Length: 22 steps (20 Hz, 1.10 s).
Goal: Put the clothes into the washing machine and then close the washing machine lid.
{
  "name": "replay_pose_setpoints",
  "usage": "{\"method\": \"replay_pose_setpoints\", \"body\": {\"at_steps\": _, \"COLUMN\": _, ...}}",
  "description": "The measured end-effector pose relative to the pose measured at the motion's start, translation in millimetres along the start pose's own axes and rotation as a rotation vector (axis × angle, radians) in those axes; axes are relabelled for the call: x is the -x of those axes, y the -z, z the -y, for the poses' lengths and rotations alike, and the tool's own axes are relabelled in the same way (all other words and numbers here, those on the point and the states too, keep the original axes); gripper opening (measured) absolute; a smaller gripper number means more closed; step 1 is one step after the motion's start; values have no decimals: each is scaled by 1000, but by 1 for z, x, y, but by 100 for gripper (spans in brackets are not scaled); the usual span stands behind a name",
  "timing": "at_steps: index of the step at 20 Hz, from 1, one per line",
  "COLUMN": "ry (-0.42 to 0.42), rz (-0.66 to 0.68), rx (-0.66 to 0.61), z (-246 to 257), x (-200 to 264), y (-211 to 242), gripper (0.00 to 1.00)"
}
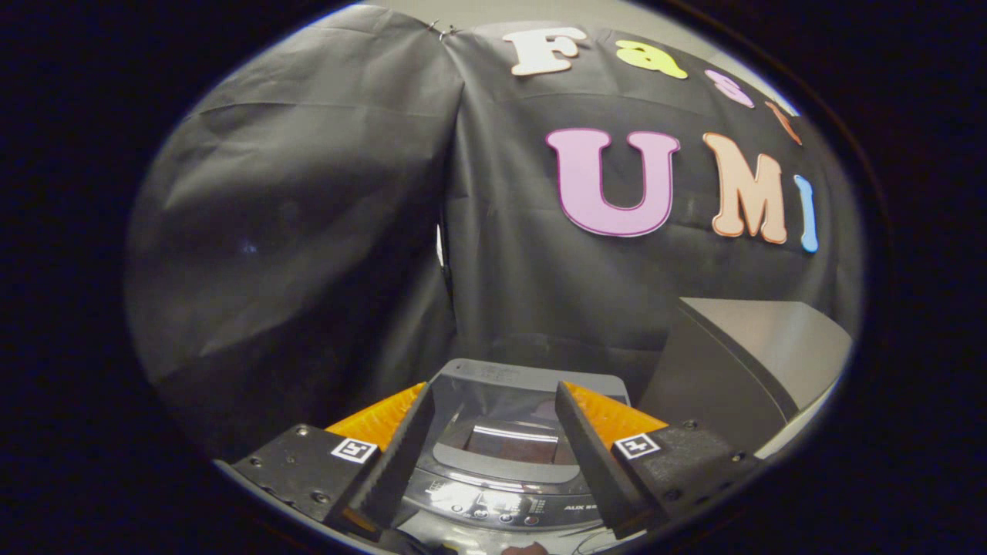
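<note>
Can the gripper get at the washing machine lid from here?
Probably yes: the gripper is open with nothing between its fingers, and the lid lies just ahead with nothing in the way.

Black cloth wall (308, 231) fills the backgrnd, creased, w/ a vertical seam approx. mid-scene where two panels meet. Small clip (441, 31) at top of seam. Grey boxy object (740, 362) stands far right, slanted top face lighter than its side, sitting against the cloth. Pale strip (802, 432) just below it.
</note>
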<state>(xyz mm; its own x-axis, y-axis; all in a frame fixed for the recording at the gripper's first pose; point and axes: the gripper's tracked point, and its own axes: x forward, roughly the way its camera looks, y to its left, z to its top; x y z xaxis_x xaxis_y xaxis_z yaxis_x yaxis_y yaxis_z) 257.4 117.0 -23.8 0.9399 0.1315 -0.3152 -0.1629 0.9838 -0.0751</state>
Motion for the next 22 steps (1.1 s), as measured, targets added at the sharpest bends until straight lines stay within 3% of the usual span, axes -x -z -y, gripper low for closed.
{"method": "replay_pose_setpoints", "body": {"at_steps": 22, "ry": 76, "rz": 163, "rx": -19, "z": 23, "x": 109, "y": -38, "gripper": 96}}
